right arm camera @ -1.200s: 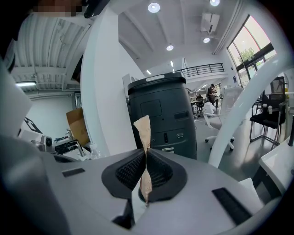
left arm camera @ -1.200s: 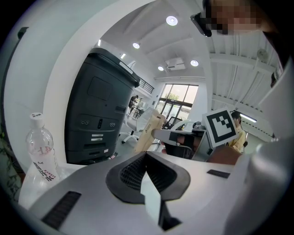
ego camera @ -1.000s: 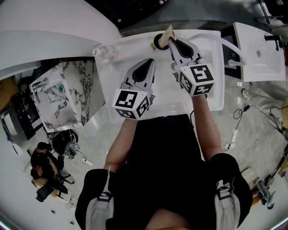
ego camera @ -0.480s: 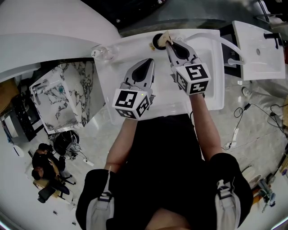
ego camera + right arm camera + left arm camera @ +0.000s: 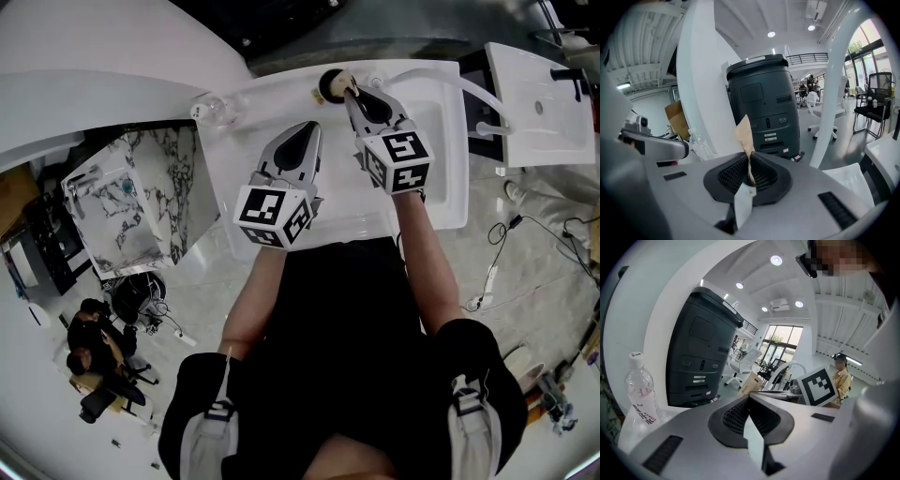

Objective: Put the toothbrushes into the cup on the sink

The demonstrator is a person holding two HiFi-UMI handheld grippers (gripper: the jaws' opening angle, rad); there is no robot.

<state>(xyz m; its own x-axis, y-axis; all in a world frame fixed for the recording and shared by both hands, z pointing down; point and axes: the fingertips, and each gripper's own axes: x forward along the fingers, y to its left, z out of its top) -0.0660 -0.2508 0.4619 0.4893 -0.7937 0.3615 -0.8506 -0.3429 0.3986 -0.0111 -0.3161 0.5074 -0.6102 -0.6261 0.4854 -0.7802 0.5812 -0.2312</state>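
The cup [image 5: 325,88] shows as a dark round opening at the far edge of the white sink counter [image 5: 246,131]. My right gripper [image 5: 353,97] is shut on a toothbrush in a tan paper wrapper [image 5: 346,78], whose end lies over the cup's right rim. In the right gripper view the wrapper [image 5: 744,134] sticks up from between the closed jaws of the right gripper [image 5: 750,168]. My left gripper [image 5: 308,133] hangs over the counter nearer to me, shut and empty. The left gripper view shows the left gripper [image 5: 749,401] with its jaws pressed together.
A clear plastic bottle [image 5: 214,110] lies on the counter's far left corner and appears as a bottle [image 5: 640,392] in the left gripper view. A white curved faucet [image 5: 473,89] arches at right. A dark cabinet [image 5: 764,110] stands behind. A second basin [image 5: 539,103] is further right.
My right gripper has carried the wrapped toothbrush leftward and away from me, bringing its end over the cup. The left gripper has stayed put.
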